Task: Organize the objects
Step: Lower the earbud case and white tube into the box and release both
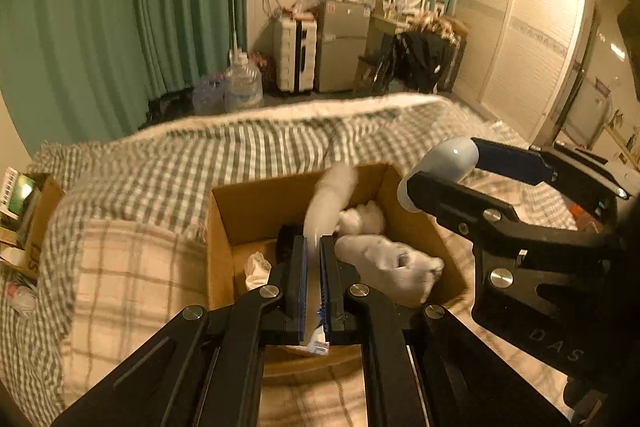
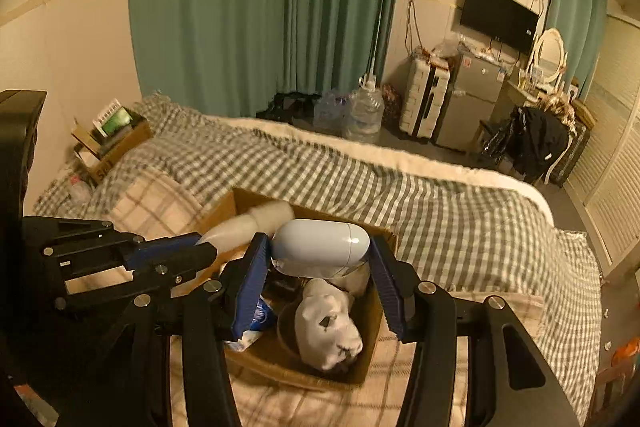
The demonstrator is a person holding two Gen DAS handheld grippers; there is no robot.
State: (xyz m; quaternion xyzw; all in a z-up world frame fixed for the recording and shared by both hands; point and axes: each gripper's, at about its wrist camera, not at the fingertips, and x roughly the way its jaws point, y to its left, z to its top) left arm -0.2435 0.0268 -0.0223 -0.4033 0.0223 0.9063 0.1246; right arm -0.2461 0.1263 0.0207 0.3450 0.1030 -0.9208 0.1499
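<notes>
Items, near to far:

1. Left gripper (image 1: 314, 267): jaws nearly together, clamped on a white tube (image 1: 330, 203). Tube sticks up and fwd past the tips, blurred, tail end w/ blue print showing behind the pads. Sits over the near edge of the cardboard box (image 1: 224, 223).
2. Right gripper (image 2: 318, 259): jaws wide but pressing both ends of a pale blue-white capsule-shaped case (image 2: 320, 247), held crosswise, just above the box.
3. Box on the bed (image 2: 460, 211), directly below both grippers. Inside: white socks (image 2: 330, 323), a dark round thing beneath them, crumpled white bits; what else, can't tell.
4. Far: green curtains, water jugs, suitcase, small fridge, TV.

Step in hand, by my read: dropping both items into the box. To do well: lower each until it's inside the walls before opening; tube toward the left-side gap, case onto the socks for soft landing. Keep grippers from knocking each other; one at a time is safer.
</notes>
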